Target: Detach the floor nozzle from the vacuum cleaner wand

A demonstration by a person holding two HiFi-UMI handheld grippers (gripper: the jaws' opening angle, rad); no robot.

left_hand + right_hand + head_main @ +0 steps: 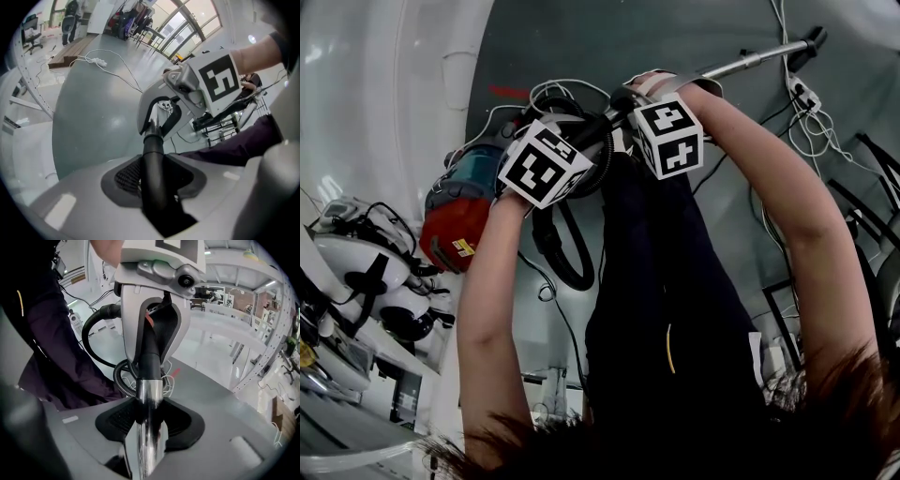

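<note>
Red vacuum canister on grey floor, black hose just beside it

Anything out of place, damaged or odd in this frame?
Nothing looks damaged or spilled. Only a white power strip with loose cables sprawls on the floor near the wand, where it might snag.
</note>
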